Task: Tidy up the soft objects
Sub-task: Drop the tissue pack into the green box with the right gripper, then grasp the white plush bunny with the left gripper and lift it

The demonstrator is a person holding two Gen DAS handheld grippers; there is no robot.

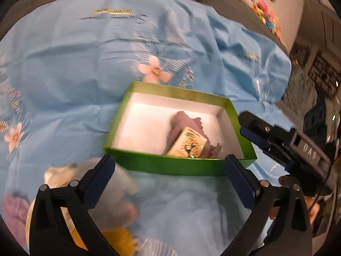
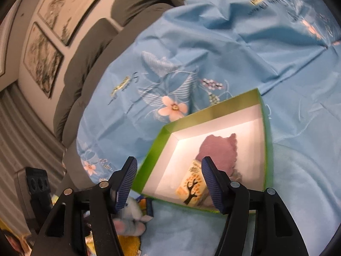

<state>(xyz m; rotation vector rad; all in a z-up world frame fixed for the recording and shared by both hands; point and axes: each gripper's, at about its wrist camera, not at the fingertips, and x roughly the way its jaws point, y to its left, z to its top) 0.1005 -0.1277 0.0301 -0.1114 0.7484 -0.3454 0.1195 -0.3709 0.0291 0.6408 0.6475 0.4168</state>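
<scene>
A green box with a white inside lies on the blue flowered sheet. In it are a mauve cloth and, on top of that, a cream printed packet. My left gripper stands wide open just in front of the box's near wall, with nothing between its fingers. From the right wrist view I see the same box, mauve cloth and packet. My right gripper is open over the box's near corner and holds nothing. It also shows at the box's right side.
A heap of soft things lies near me: a white plush, a purple piece, a yellow one and a blue plush toy. Grey sofa cushions border the sheet. Framed pictures hang behind.
</scene>
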